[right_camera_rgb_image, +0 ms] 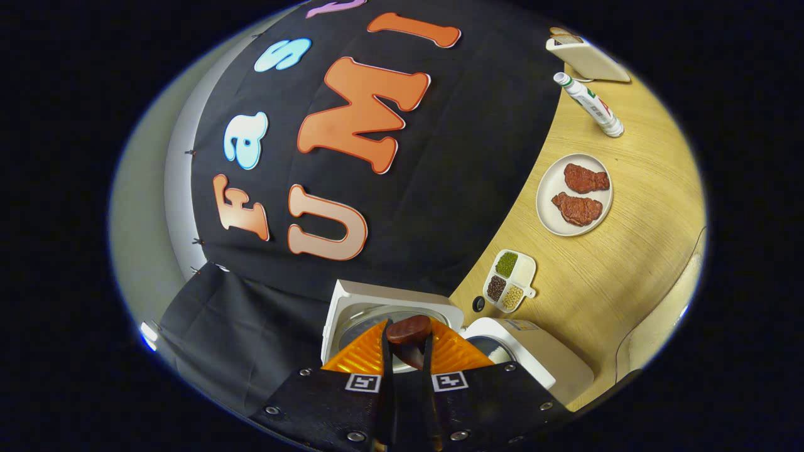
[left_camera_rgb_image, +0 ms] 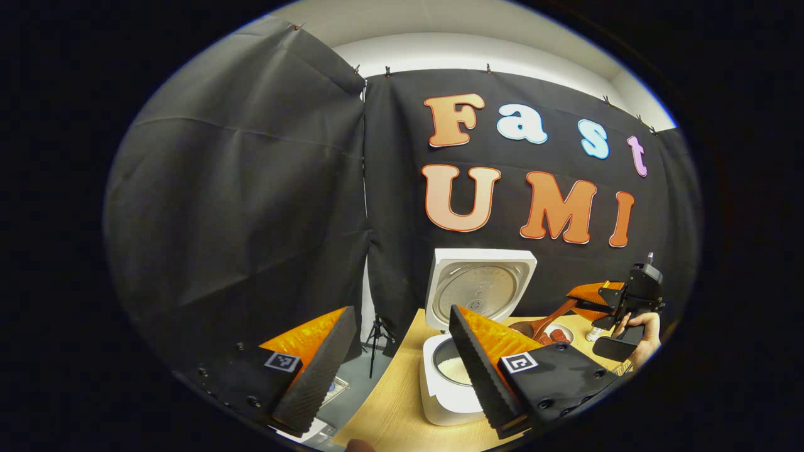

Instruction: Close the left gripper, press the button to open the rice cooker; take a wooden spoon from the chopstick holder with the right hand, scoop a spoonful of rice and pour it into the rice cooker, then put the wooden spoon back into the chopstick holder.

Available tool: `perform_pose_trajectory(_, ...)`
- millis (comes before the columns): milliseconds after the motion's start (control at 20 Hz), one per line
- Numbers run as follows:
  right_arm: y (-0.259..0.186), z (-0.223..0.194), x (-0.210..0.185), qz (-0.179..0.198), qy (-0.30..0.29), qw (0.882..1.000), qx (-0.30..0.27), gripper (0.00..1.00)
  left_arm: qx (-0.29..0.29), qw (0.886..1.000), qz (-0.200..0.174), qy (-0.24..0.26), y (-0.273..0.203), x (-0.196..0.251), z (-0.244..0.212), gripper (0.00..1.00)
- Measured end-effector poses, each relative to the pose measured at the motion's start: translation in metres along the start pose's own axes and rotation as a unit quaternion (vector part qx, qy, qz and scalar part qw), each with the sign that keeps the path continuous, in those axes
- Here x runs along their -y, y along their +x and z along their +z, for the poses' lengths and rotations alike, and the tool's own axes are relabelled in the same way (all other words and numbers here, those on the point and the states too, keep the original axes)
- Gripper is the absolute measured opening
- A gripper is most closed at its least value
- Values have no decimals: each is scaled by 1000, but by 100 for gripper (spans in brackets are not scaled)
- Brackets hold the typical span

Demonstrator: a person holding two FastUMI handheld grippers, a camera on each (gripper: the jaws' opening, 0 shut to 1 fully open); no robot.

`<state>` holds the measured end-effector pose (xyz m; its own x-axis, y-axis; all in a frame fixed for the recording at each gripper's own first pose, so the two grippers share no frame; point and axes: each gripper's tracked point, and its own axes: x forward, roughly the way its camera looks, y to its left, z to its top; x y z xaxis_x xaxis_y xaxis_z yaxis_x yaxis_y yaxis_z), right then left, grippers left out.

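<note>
The white rice cooker point(left_camera_rgb_image: 440, 402) stands open on the wooden table with its lid point(left_camera_rgb_image: 480, 289) upright, and white rice shows in the pot point(left_camera_rgb_image: 453, 370). My left gripper point(left_camera_rgb_image: 402, 376) hangs open in front of the cooker with nothing between its fingers. To the right, a hand point(left_camera_rgb_image: 641, 333) holds my right gripper point(left_camera_rgb_image: 590, 300), which is shut on the wooden spoon point(left_camera_rgb_image: 540, 323). The spoon's bowl points toward the cooker. In the right gripper view, the right gripper point(right_camera_rgb_image: 407, 358) clamps the spoon's handle, and the spoon's bowl point(right_camera_rgb_image: 408, 329) hovers over the cooker's lid point(right_camera_rgb_image: 358, 301). I cannot tell what the spoon carries.
A plate with two pieces of meat point(right_camera_rgb_image: 575, 194), a small divided dish of beans point(right_camera_rgb_image: 510, 281), a white bottle lying on its side point(right_camera_rgb_image: 590, 103) and a flat white thing point(right_camera_rgb_image: 587, 59) sit on the table point(right_camera_rgb_image: 628, 276) beyond the cooker. A tripod point(left_camera_rgb_image: 377, 339) stands on the floor left of the table.
</note>
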<state>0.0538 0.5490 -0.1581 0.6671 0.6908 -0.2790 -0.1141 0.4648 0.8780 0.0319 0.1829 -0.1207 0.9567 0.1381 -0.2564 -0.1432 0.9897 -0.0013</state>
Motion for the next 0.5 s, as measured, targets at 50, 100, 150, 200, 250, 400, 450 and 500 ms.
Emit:
perform_pose_trajectory(50,2,-1,-2,-2,-10,1000,-1,15,0,1000,0,0,1,0,-1,100)
perform_pose_trajectory(100,3,-2,-4,-4,-22,1000,-1,15,0,1000,2,0,1,-2,1,100)
perform_pose_trajectory(150,5,-2,-5,-5,-34,999,-1,15,0,1000,2,0,1,-2,0,100)
perform_pose_trajectory(200,4,-4,-7,-6,-46,999,0,15,0,1000,2,-1,1,-3,0,100)
perform_pose_trajectory(250,6,-4,-8,-7,-60,998,0,15,0,1000,2,-1,2,-4,-1,100)
perform_pose_trajectory(400,8,-7,-14,-11,-103,995,2,10,0,1000,2,-3,4,-4,-2,100)
perform_pose_trajectory(450,8,-8,-16,-12,-117,993,4,15,0,1000,2,-3,4,-4,-1,100)
perform_pose_trajectory(500,8,-9,-19,-12,-132,991,4,15,-1,1000,3,-4,4,-4,-2,100)
